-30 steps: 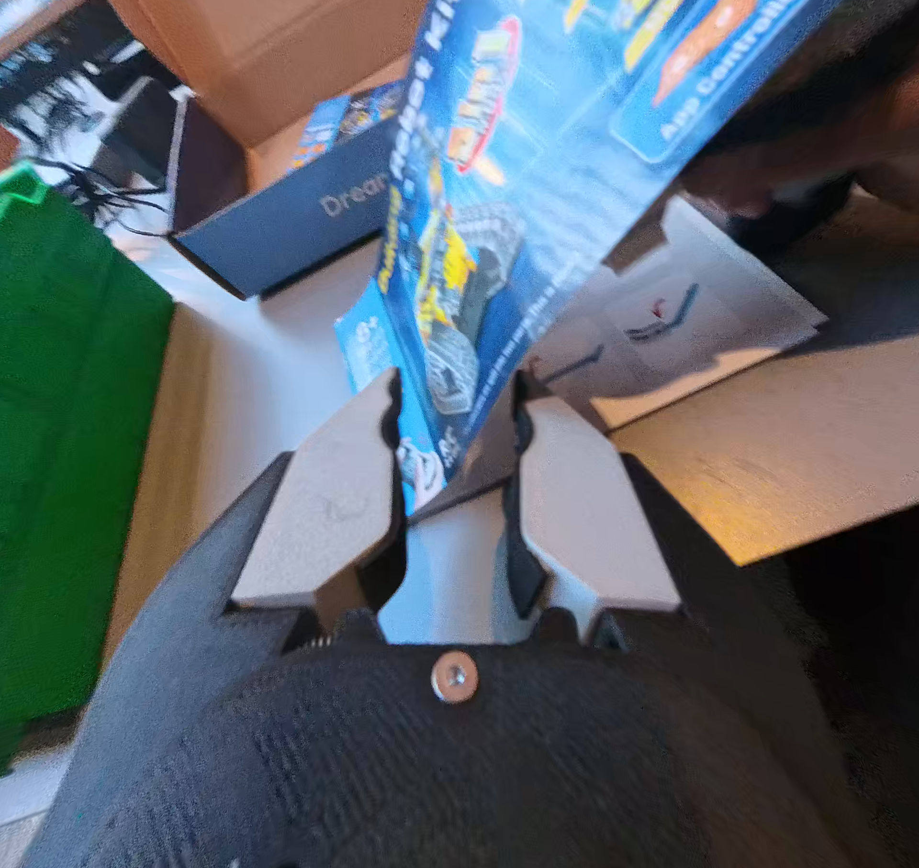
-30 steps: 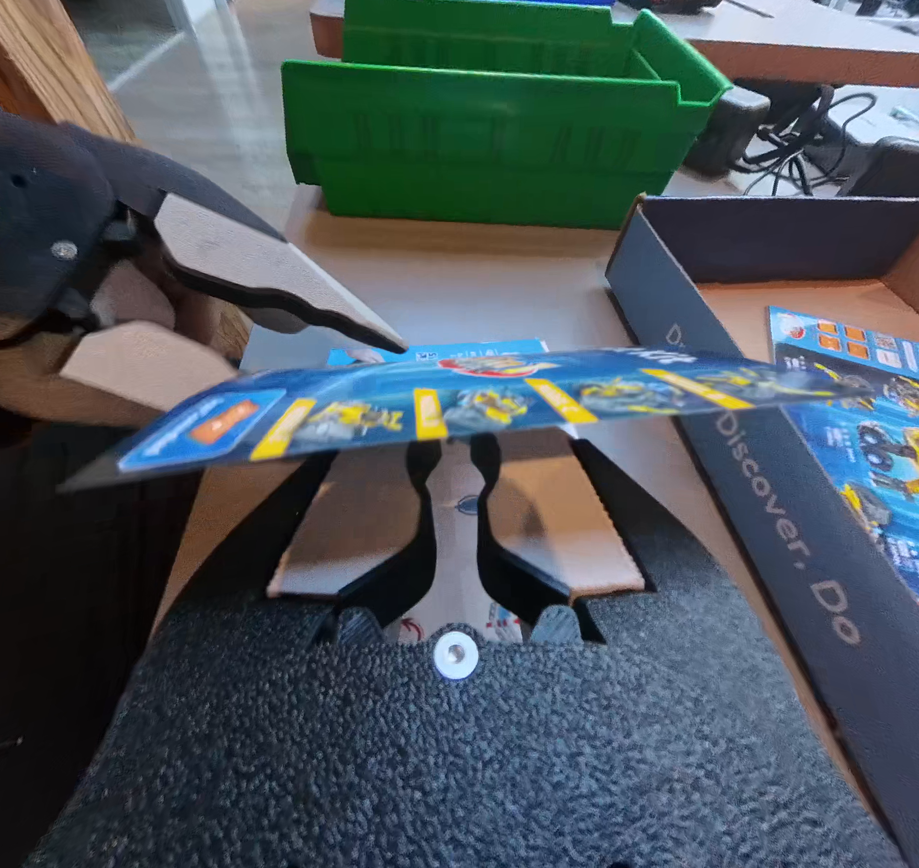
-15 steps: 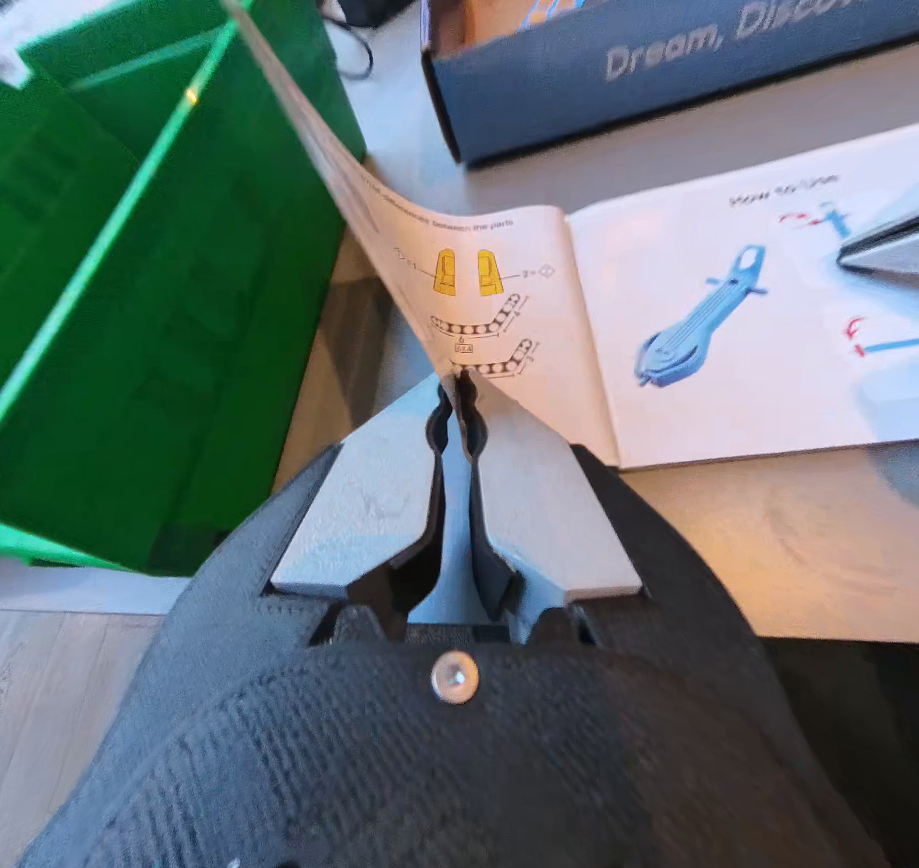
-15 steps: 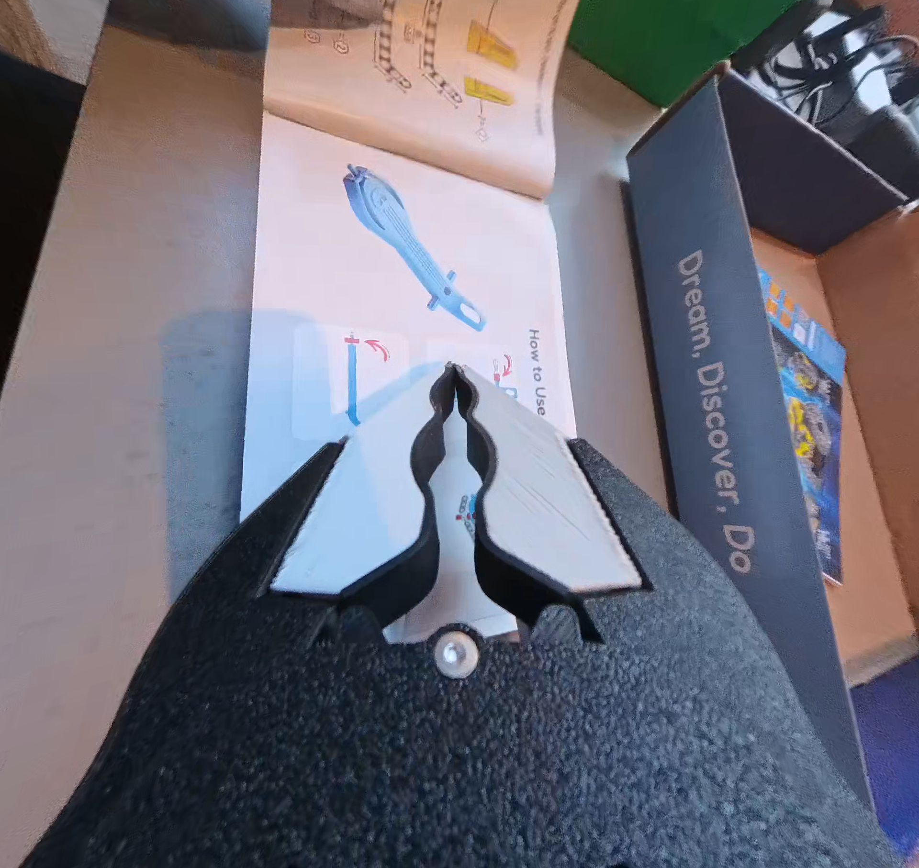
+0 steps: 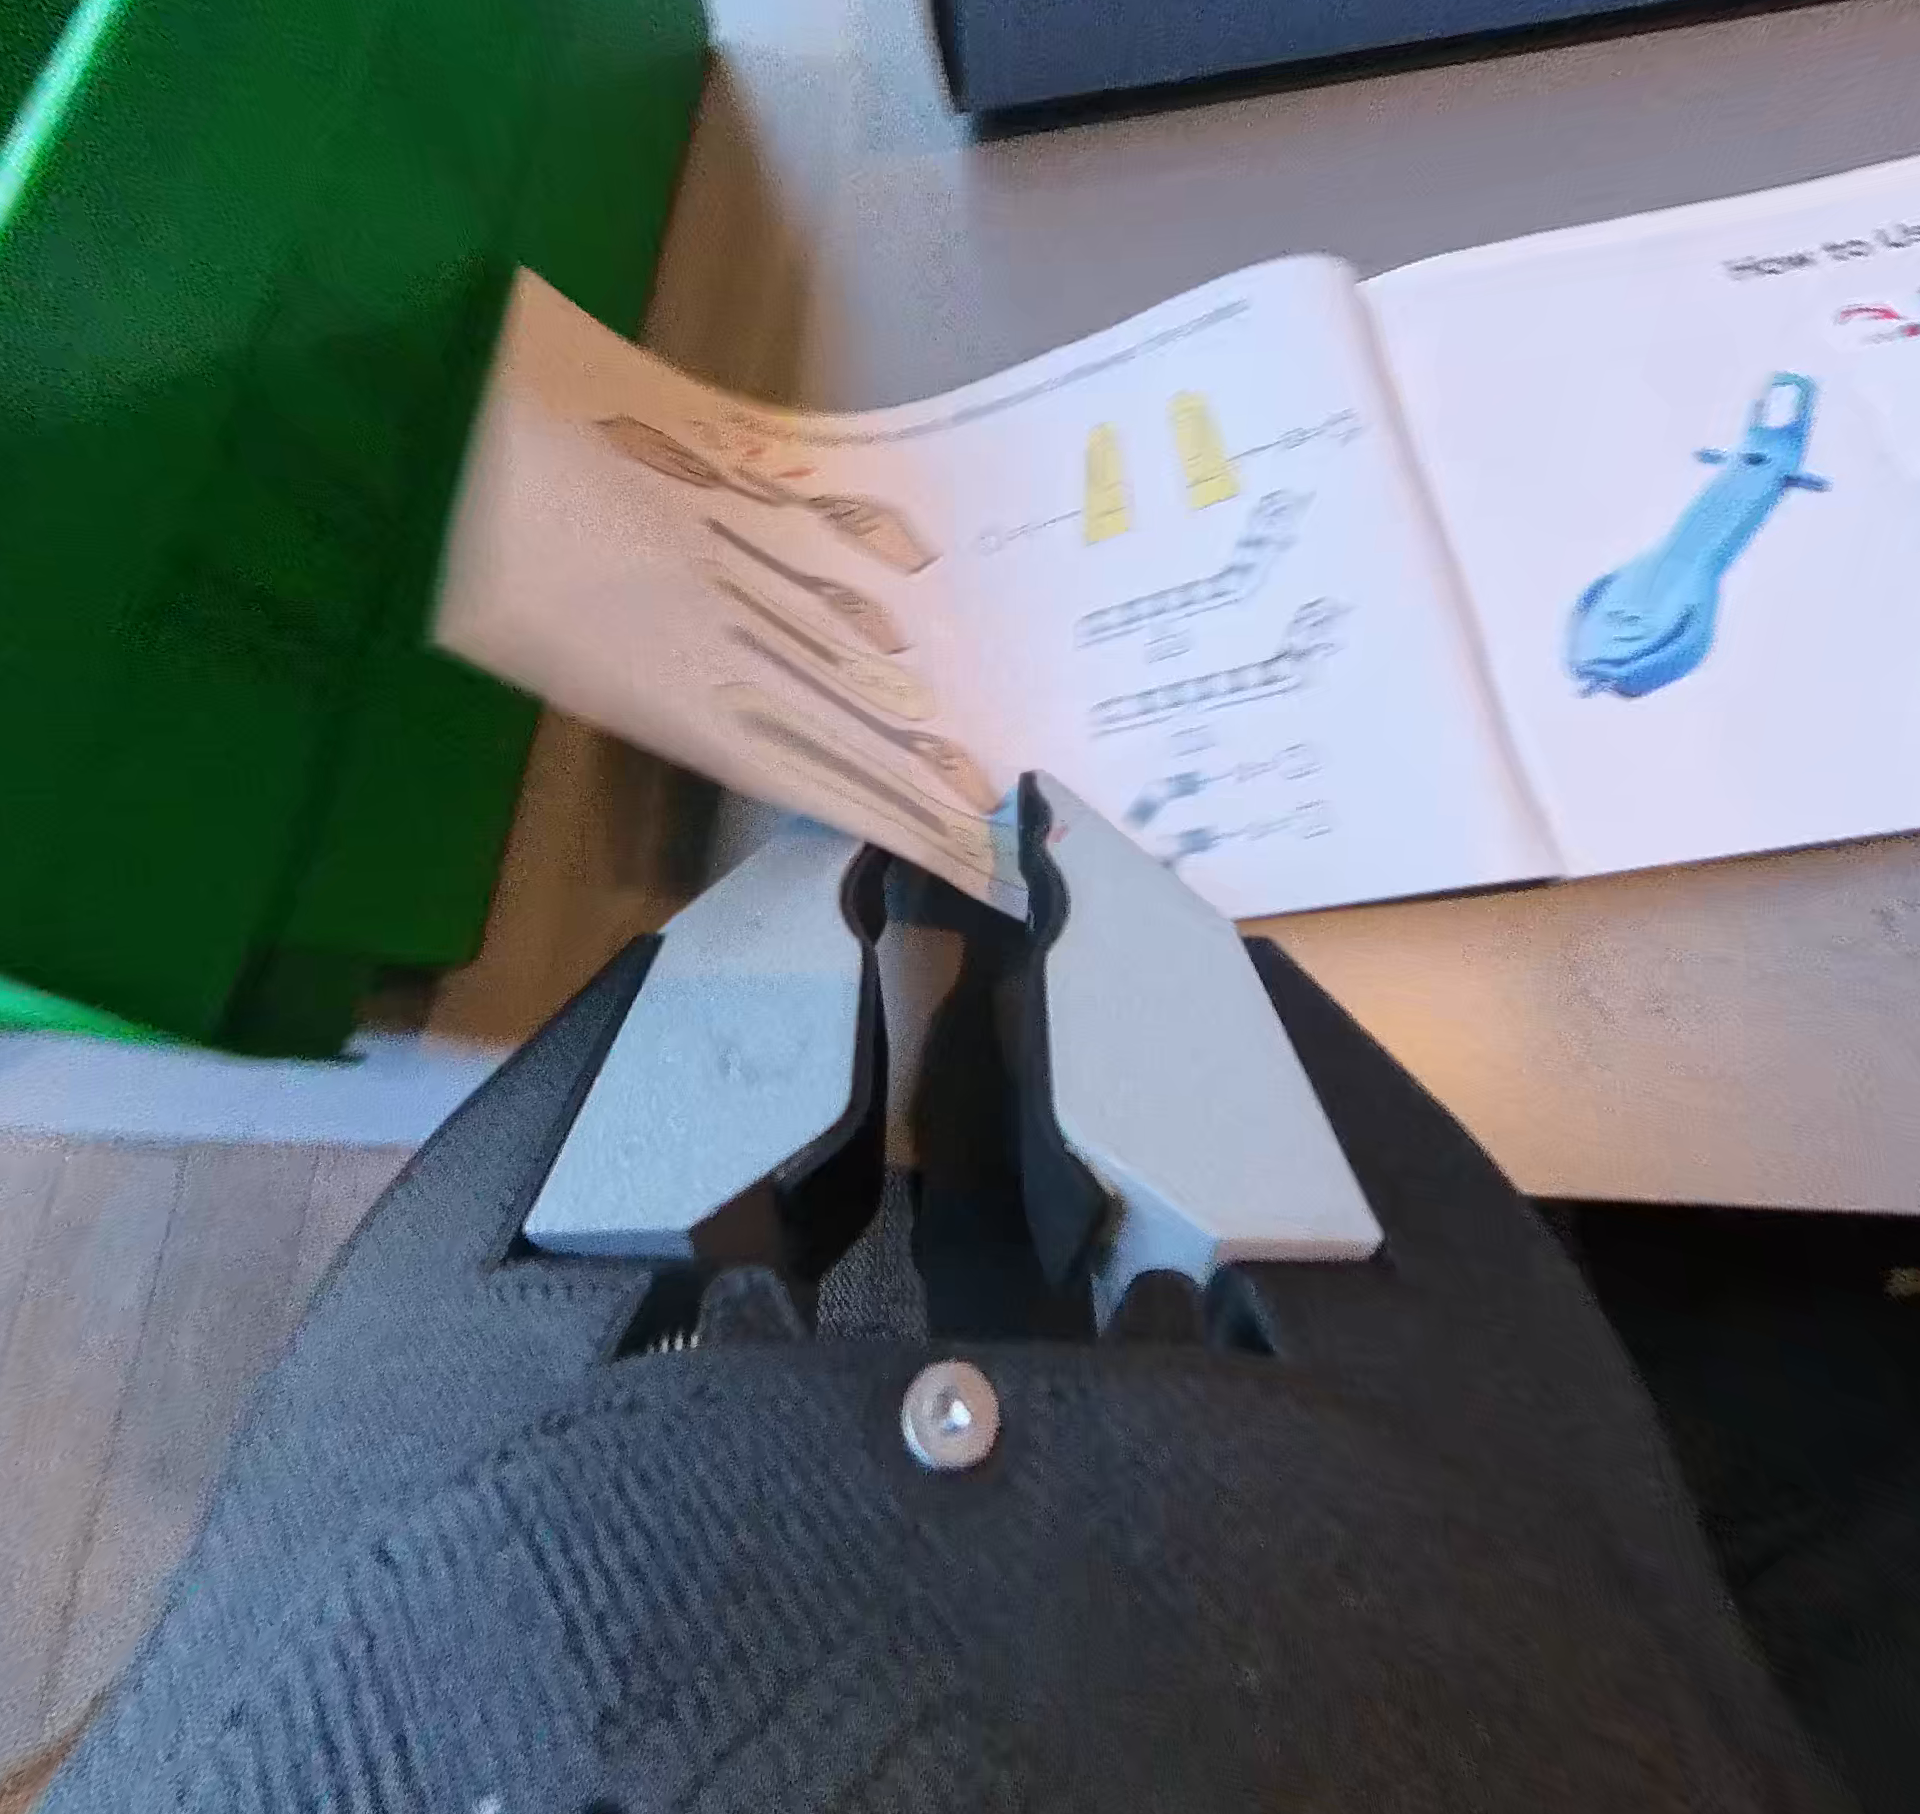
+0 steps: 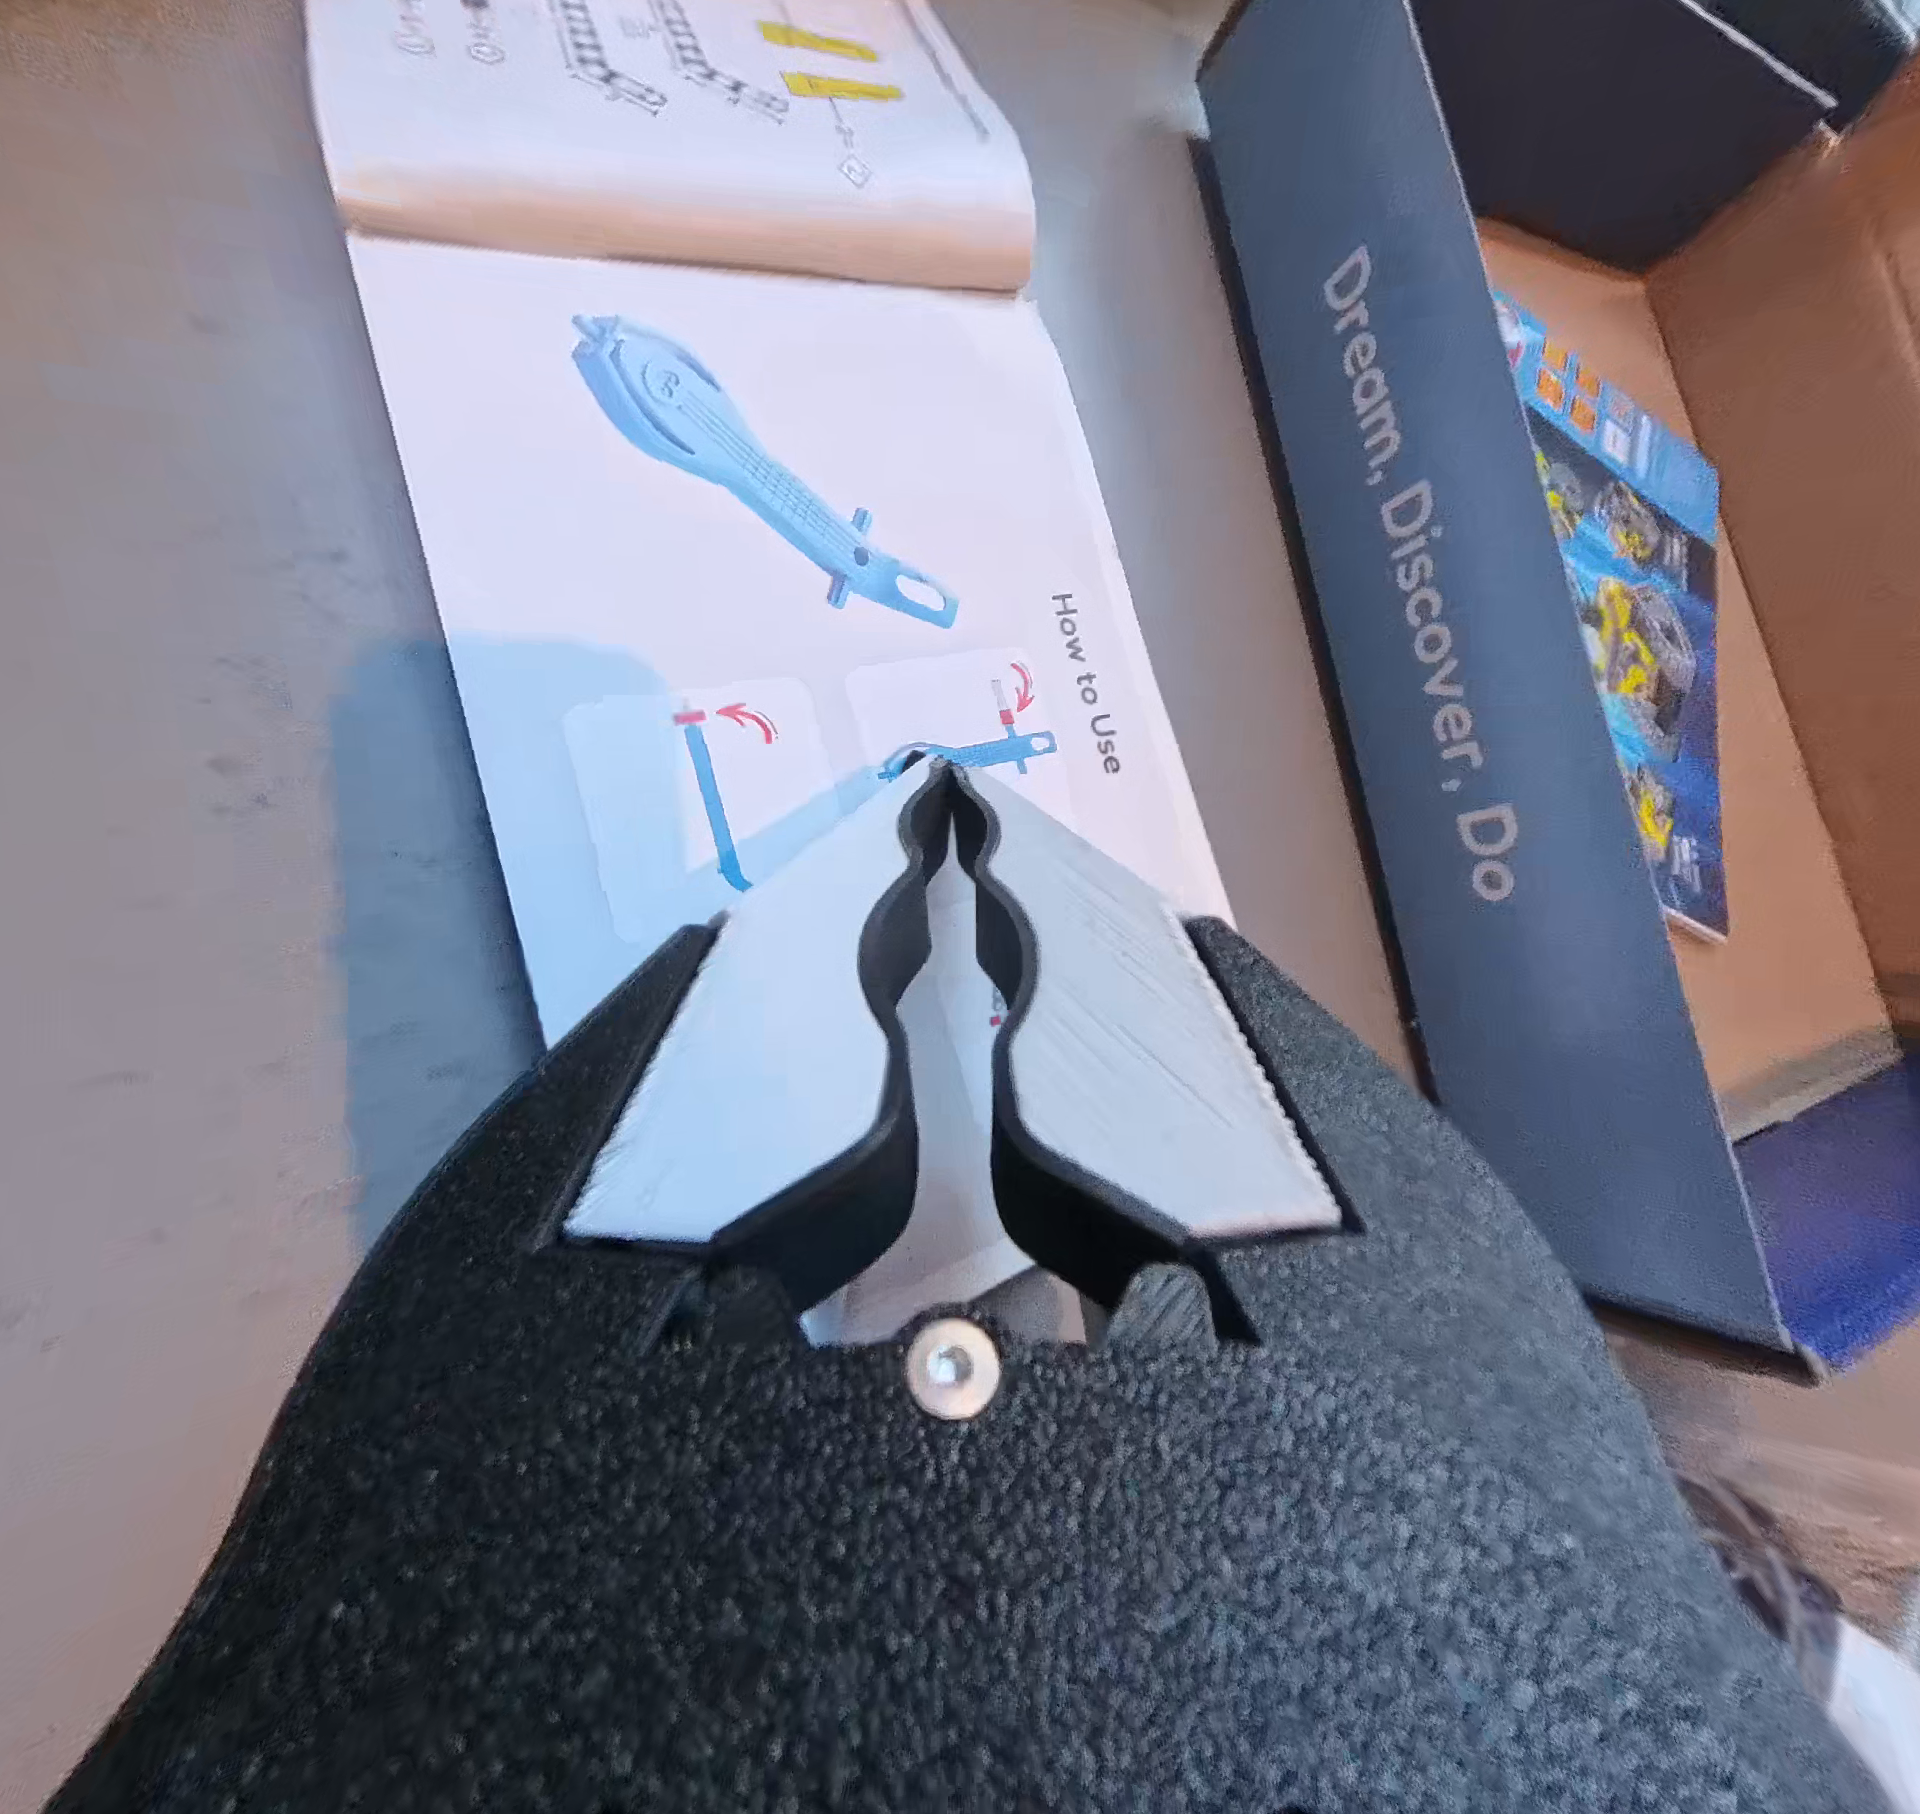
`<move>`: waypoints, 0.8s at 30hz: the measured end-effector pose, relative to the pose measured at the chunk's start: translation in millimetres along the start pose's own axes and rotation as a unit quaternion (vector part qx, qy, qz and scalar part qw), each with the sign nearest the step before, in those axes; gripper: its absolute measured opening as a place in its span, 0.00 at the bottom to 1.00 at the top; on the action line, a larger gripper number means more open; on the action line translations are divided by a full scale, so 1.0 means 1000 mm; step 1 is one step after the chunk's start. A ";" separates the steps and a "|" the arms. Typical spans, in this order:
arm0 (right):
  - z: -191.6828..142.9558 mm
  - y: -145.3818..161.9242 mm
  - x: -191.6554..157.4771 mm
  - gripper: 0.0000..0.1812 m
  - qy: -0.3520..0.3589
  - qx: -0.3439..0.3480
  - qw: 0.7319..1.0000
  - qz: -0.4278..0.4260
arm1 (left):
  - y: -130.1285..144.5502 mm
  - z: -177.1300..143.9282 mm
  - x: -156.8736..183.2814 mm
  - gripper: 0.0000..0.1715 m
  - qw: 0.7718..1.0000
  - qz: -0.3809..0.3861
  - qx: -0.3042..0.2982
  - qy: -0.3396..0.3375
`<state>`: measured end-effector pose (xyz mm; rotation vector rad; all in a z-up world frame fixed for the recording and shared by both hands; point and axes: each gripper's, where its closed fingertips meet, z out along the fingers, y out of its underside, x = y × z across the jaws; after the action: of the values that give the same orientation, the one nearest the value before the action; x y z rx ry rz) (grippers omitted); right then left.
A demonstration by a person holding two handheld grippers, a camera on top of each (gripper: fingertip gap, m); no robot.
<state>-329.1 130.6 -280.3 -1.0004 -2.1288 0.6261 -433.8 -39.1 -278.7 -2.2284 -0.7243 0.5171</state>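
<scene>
An open instruction booklet (image 5: 1195, 569) lies on the light wooden table (image 5: 1558, 1016). Its left page curves up off the table. My left gripper (image 5: 948, 829) is at that page's near corner with its jaws parted, and the corner rests loosely against the right finger (image 5: 1122, 985). In the right wrist view the booklet (image 6: 727, 476) lies flat under my right gripper (image 6: 940, 777). That gripper is shut and empty, with its tips down on the right page by the small drawings.
A green plastic bin (image 5: 260, 414) stands just left of the booklet. A dark open box (image 6: 1455, 621) lies along the booklet's far side, with a blue printed leaflet (image 6: 1631, 601) inside. The table's near edge and wooden floor (image 5: 156, 1349) are beside my left gripper. Across from one pair of fingers to the other is roughly 20 cm.
The left gripper brought the lifted page down from upright toward the table, and its jaws went from shut on the page to parted. The right gripper stayed shut on the right page.
</scene>
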 end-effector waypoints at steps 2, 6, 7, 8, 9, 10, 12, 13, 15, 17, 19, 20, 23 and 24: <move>0.001 0.000 0.002 0.00 0.008 0.001 1.000 0.014 | 0.005 -0.008 -0.013 0.14 1.000 -0.020 0.001 0.006; 0.001 -0.003 0.003 0.00 0.027 0.002 1.000 0.005 | 0.003 -0.030 -0.030 0.13 0.999 -0.018 0.030 -0.034; 0.002 -0.004 0.004 0.00 0.029 0.006 1.000 0.002 | -0.004 -0.037 -0.030 0.11 0.998 -0.020 0.043 -0.045; 0.002 -0.006 0.005 0.00 0.031 0.011 0.999 -0.003 | -0.012 -0.043 -0.028 0.11 0.997 -0.019 0.057 -0.053; 0.001 -0.008 0.007 0.00 0.036 0.019 0.999 -0.004 | -0.023 -0.049 -0.024 0.10 0.996 -0.015 0.073 -0.056; -0.001 -0.010 0.009 0.00 0.040 0.030 0.999 0.001 | -0.035 -0.055 -0.017 0.10 0.994 -0.011 0.091 -0.053; -0.005 -0.017 0.011 0.00 0.034 0.057 0.998 0.020 | -0.060 -0.064 0.007 0.09 0.992 -0.002 0.124 -0.015; -0.007 -0.020 0.012 0.00 0.029 0.069 0.997 0.030 | -0.071 -0.066 0.023 0.09 0.991 0.002 0.134 0.014; -0.009 -0.022 0.012 0.00 0.015 0.080 0.996 0.046 | -0.081 -0.060 0.067 0.09 0.986 0.020 0.131 0.099; -0.009 -0.023 0.009 0.00 0.001 0.085 0.995 0.043 | -0.071 -0.041 0.101 0.07 0.985 0.048 0.084 0.143; -0.007 -0.023 0.005 0.00 -0.001 0.080 0.996 0.027 | -0.064 -0.021 0.102 0.00 0.990 0.076 0.066 0.102; -0.006 -0.023 0.004 0.00 0.003 0.076 0.997 0.018 | -0.062 -0.016 0.101 0.00 0.990 0.078 0.066 0.095; -0.002 -0.028 0.003 0.00 0.015 0.078 0.997 0.000 | -0.058 -0.009 0.089 0.00 0.993 0.064 0.067 0.077; -0.001 -0.028 0.002 0.00 0.012 0.076 0.997 -0.001 | -0.055 -0.007 0.076 0.00 0.994 0.072 0.061 0.049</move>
<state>-342.7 115.7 -260.2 -0.9186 -2.0289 0.7592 -391.1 37.4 -244.5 -2.1842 -0.4721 0.5049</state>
